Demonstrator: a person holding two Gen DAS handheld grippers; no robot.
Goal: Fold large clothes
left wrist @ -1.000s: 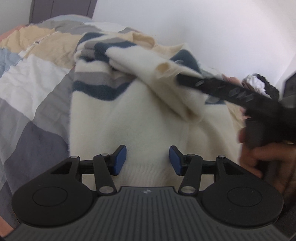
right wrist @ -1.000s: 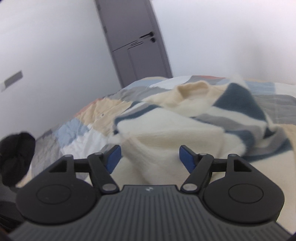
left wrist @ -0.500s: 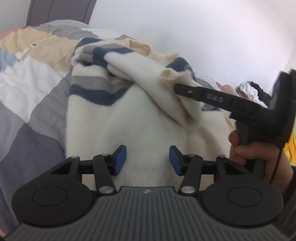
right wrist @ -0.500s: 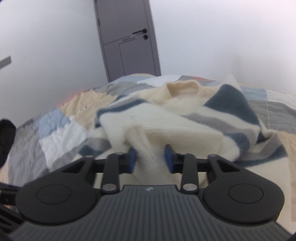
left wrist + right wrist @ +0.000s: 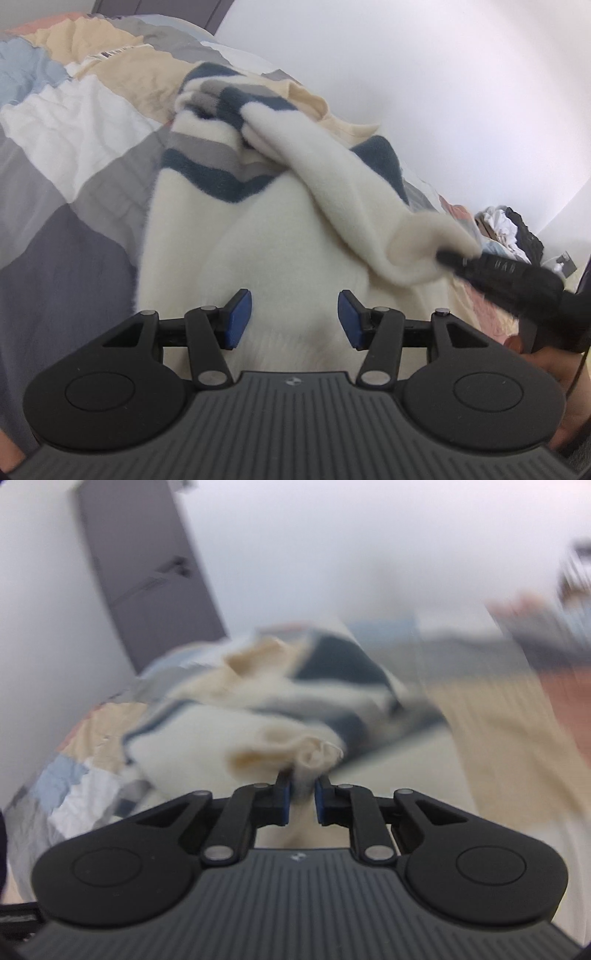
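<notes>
Just closed on sweater sleeve (image 5: 310, 753): right gripper (image 5: 302, 799), pulling it aside. Left gripper (image 5: 294, 314) apart over cream sweater (image 5: 258, 251).

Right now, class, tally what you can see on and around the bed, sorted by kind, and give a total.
Striped cream sweater: 1
Patchwork bedcover: 1
Handheld tools: 2, left tool and right tool
Grey door: 1
Heap of clothes in the corner: 1
Total: 6
</notes>
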